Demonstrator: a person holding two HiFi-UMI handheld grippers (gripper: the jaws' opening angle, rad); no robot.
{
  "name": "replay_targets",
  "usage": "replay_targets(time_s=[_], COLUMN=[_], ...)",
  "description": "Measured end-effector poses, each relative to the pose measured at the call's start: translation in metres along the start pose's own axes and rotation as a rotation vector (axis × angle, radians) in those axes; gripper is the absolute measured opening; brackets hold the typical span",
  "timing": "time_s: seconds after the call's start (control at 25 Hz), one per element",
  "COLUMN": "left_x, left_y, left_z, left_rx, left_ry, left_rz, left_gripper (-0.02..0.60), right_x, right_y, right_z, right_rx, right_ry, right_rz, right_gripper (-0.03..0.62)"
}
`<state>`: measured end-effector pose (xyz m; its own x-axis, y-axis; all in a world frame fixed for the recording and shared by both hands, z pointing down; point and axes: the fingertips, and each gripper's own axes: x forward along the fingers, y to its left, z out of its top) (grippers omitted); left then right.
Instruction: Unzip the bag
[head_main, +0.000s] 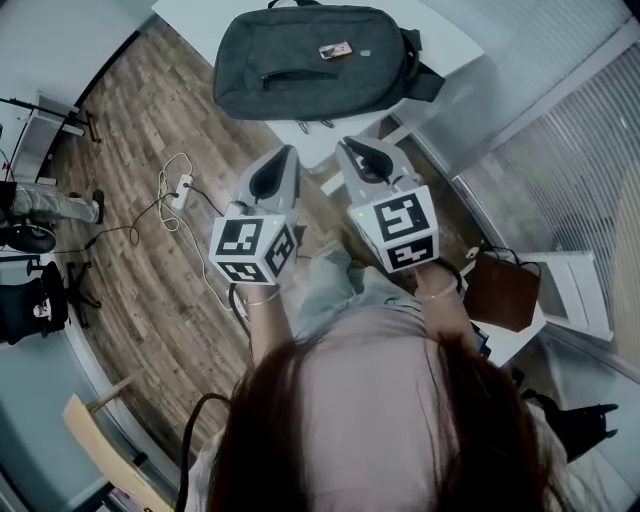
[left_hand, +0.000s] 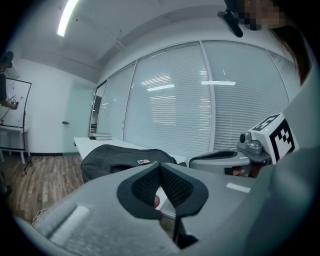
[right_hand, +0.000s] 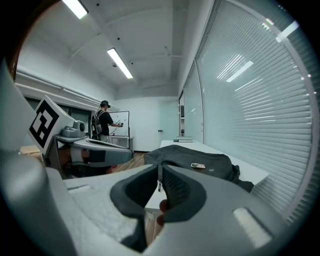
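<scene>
- Grey-black bag (head_main: 300, 60) lies flat on the white tabletop (head_main: 200, 15), with a small pinkish tag (head_main: 335, 49) on top.
- We think its front zip (head_main: 300, 75) is closed, but it's too far off to be sure.
- We see the left gripper (left_hand: 160, 166) with fingers pressed together and nothing between them.
- We see the right gripper (right_hand: 160, 170) with fingers barely parted, a thin slit at the tips, nothing in it.
- Both grippers sit side by side, pointing at the bag, short of it, not touching.
- Wood floor (head_main: 140, 120) below us, with a power strip (head_main: 182, 185) on it.
</scene>
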<state>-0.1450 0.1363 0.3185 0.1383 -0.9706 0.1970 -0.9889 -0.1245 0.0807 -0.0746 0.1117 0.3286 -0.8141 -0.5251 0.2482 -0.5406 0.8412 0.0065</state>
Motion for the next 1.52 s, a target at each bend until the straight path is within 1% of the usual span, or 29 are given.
replay_targets(time_s=[0.12, 0.4, 0.76, 0.96, 1.28, 1.44, 1.52], left_x=[0.008, 0.032, 0.067, 0.085, 0.108, 0.114, 0.117], left_y=[0.009, 0.028, 0.048, 0.057, 0.07, 0.076, 0.079], left_z=[-0.002, -0.008, -0.02, -0.03, -0.052, -0.065, -0.071], left_rx=[0.0, 0.016, -0.007, -0.041, -0.051, -0.086, -0.105], left_ry=[0.004, 0.035, 0.089, 0.098, 0.149, 0.168, 0.172], left_rz=[0.004, -0.014, -0.056, -0.064, -0.071, -0.079, -0.08], left_gripper=[0.008, 0.008, 0.008, 0.008, 0.008, 0.008, 0.008], right_x=[0.011, 0.041, 0.074, 0.092, 0.114, 0.12, 0.125], right_y=[-0.001, -0.011, -0.018, -0.02, -0.029, -0.032, -0.032], right_z=[-0.005, -0.018, -0.032, -0.048, -0.072, -0.085, -0.093], right_rx=[-0.008, -0.007, -0.048, -0.041, -0.016, -0.003, 0.006], right_ry=[0.017, 0.058, 0.111, 0.153, 0.219, 0.263, 0.286], right_rz=[0.002, -0.012, -0.044, -0.043, -0.053, -0.062, -0.06], right_gripper=[0.035, 0.046, 0.051, 0.052, 0.06, 0.061, 0.074])
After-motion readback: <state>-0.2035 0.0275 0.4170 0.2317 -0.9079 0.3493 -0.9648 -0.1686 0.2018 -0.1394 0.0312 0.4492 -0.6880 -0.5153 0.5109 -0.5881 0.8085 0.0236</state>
